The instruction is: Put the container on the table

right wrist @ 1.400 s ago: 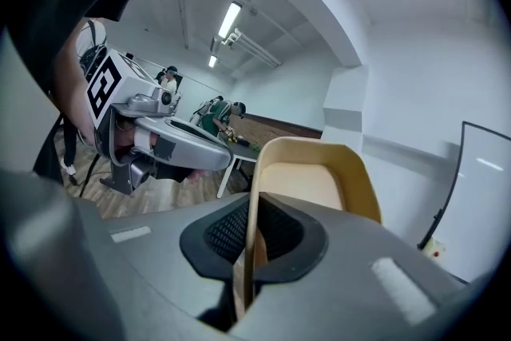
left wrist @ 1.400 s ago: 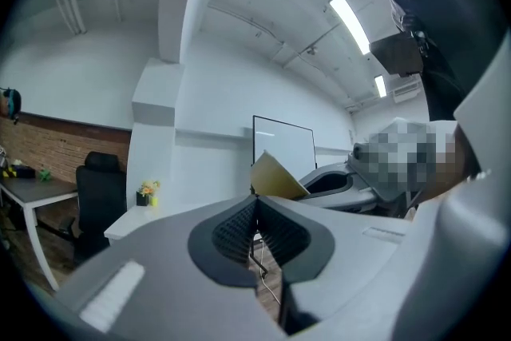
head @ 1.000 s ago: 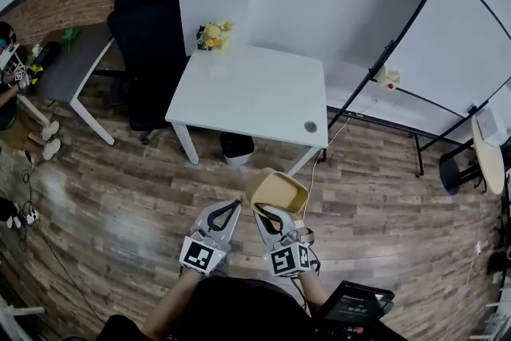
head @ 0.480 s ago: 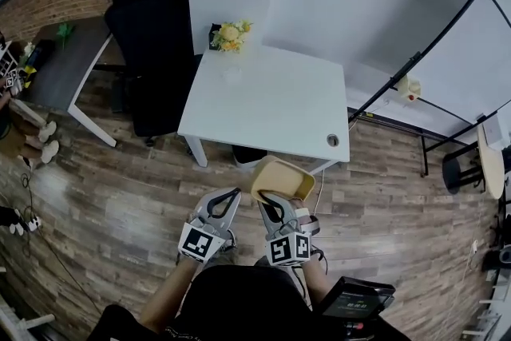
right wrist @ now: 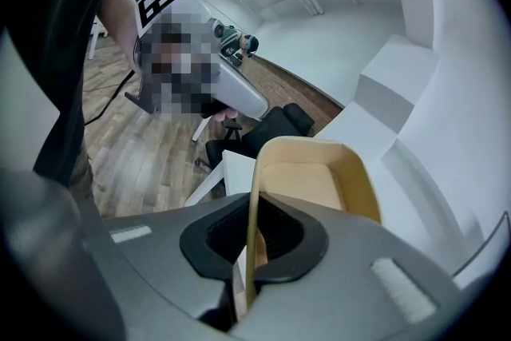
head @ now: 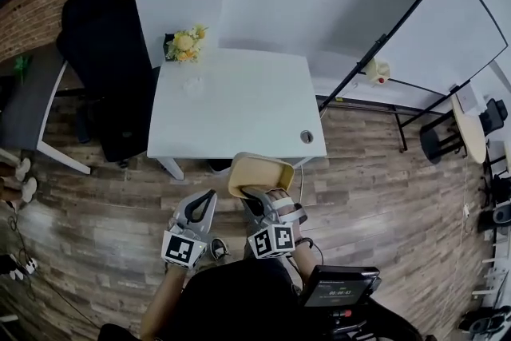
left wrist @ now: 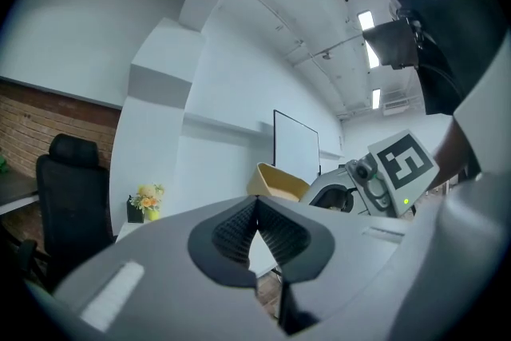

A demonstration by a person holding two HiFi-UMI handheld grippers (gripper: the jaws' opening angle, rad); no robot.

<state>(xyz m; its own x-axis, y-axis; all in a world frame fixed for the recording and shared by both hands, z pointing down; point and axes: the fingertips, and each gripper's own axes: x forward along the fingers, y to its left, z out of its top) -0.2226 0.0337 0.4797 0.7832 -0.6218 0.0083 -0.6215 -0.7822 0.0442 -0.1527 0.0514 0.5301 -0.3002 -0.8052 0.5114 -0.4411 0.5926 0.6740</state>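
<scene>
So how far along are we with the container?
Done: the right gripper is shut on the tan container, by its wall. In hand: it hangs at the near edge of the white table, not on it. To do: set it on the tabletop and release. The left gripper is shut, empty.

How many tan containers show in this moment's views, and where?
1. The tan container is in the right gripper, its wall pinched between the fingers, held in the air at the near edge of the white table, not yet set down. No other shows.
</scene>
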